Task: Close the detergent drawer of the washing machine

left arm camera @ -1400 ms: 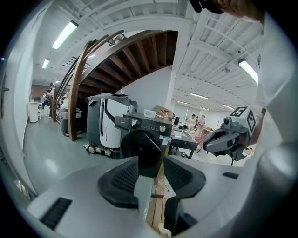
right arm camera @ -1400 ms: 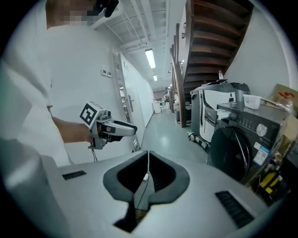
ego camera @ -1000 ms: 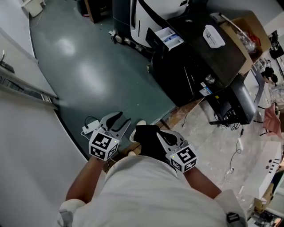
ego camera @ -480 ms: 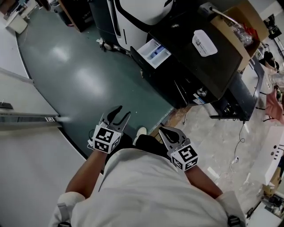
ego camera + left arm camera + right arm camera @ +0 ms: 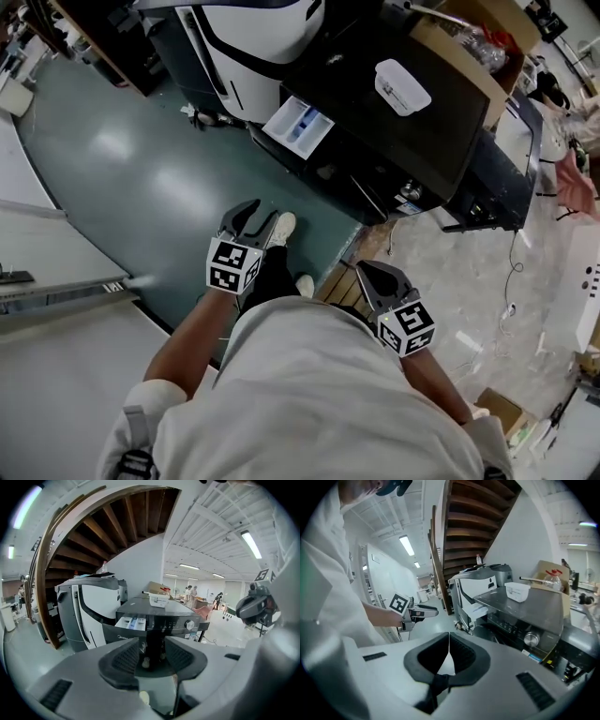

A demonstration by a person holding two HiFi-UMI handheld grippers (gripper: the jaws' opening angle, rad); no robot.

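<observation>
Left gripper [image 5: 251, 214] gapes empty and right gripper [image 5: 375, 277] is closed on nothing, both well below the open drawer [image 5: 298, 125] at upper centre. An off-centre push might jam it.

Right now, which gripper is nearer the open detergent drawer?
Left. The left gripper points at the detergent drawer, short of it, jaws apart; the right gripper hangs farther back and to its right, shut.

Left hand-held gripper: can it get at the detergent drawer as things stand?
Probably yes, after a step forward. The left hand-held gripper, jaws apart and empty, hangs short of the pulled-out detergent drawer, and only floor shows between them.
</observation>
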